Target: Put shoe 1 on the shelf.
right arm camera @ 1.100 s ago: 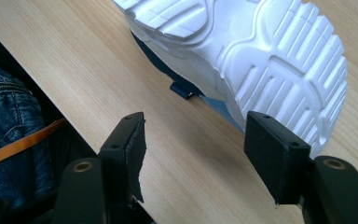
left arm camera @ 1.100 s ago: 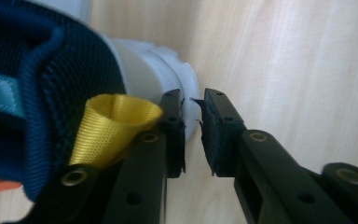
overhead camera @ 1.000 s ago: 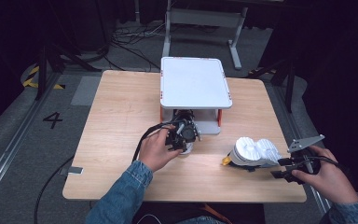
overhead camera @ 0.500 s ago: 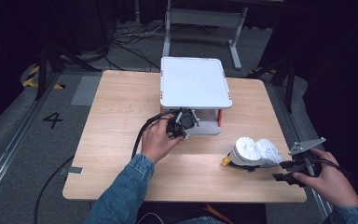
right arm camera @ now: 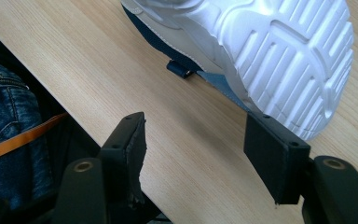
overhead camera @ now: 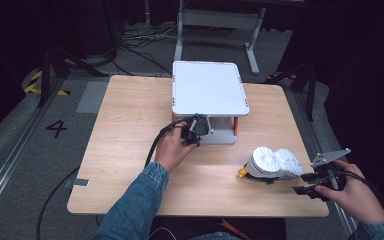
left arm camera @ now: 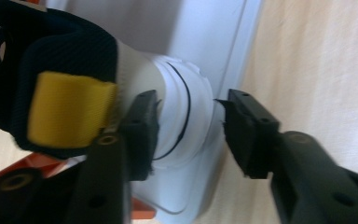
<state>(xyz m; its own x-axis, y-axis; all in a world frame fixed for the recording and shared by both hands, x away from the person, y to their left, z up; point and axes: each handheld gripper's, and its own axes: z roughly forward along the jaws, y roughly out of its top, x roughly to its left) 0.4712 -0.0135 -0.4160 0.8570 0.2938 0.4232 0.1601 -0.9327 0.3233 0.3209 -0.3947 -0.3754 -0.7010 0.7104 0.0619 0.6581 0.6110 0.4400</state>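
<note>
Shoes: one white-soled navy sneaker with a yellow heel tab (left arm camera: 121, 107) sits on the white two-tier rack (overhead camera: 207, 90), its heel between the open left tongs (left arm camera: 186, 123), unheld. Next: close. Another, sole-up (right arm camera: 270, 46), lies ahead of the open, empty right tongs (right arm camera: 209, 149).

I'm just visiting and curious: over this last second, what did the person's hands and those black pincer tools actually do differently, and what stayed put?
The left gripper moved forward, away from the person, to the lower shelf of the white two-tier rack. Its jaws now stand open around the white heel of a dark shoe with a yellow tab. The right gripper stayed open beside the white-soled shoe lying on its side, and the rack and wooden table did not move.
</note>
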